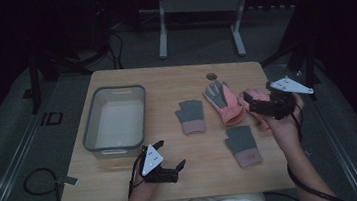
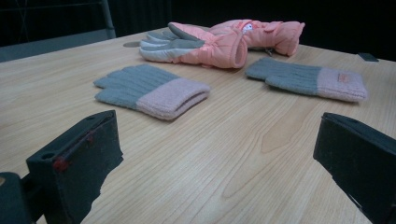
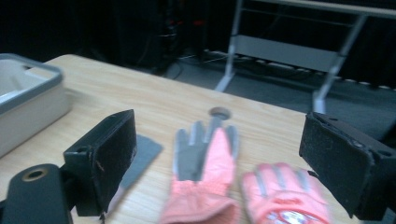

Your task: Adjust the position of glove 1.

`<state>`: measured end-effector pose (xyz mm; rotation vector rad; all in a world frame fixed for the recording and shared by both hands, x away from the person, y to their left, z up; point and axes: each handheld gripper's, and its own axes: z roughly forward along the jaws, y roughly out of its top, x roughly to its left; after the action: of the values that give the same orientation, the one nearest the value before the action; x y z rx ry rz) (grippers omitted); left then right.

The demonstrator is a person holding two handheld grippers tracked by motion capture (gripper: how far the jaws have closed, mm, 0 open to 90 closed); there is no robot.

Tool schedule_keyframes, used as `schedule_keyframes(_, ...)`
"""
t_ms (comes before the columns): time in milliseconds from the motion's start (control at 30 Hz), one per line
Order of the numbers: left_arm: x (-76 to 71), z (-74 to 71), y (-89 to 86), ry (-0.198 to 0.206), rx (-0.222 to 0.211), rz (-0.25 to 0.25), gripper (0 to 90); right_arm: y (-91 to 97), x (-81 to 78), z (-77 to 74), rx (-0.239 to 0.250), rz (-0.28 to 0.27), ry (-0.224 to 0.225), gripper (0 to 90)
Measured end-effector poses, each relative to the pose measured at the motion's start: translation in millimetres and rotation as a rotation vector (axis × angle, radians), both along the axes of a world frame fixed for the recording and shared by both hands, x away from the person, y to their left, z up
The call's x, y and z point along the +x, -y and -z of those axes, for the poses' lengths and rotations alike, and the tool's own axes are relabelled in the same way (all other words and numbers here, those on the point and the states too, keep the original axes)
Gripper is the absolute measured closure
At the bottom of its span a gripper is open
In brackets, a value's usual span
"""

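From the high view, the right claw [image 1: 253, 103] hovers with its jaws apart and empty right over the cuff end of one pink ski glove [image 1: 254, 103], while a second pink glove [image 1: 224, 103] lies just to that claw's left, fingers pointing away from the person; the left claw [image 1: 169, 155], also apart and empty, rests well off near the grey tub [image 1: 115, 119]. In the left gripper view, both pink gloves [image 2: 224, 39] lie far ahead beyond two knit mitts [image 2: 152, 91]. In the right gripper view, the nearer pink glove [image 3: 282, 196] sits just below and between the spread jaws, its long axis running away from the claw along the bench [image 3: 140, 100], so the right hand is plainly the closer one.
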<state>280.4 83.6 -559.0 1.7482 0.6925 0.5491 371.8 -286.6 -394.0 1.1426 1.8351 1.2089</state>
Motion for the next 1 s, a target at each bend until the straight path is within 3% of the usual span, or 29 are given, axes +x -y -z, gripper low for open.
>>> schedule_keyframes(300,0.2,0.0,-0.2,0.001,-0.001,0.0,0.4,-41.9,15.6,6.9,0.012,-0.099,-0.031,11.9)
schedule_keyframes(600,-0.3,0.1,0.3,0.001,-0.002,0.006,0.4,-85.0,39.3,19.7,-0.015,-0.193,-0.077,15.5)
schedule_keyframes(767,-0.2,0.0,0.3,-0.002,-0.001,0.01,0.4,-106.5,51.5,33.2,-0.055,-0.249,-0.095,27.0)
schedule_keyframes(1000,-0.9,0.1,0.7,0.004,-0.004,0.009,0.4,-126.7,69.2,54.7,-0.067,-0.282,-0.143,33.0)
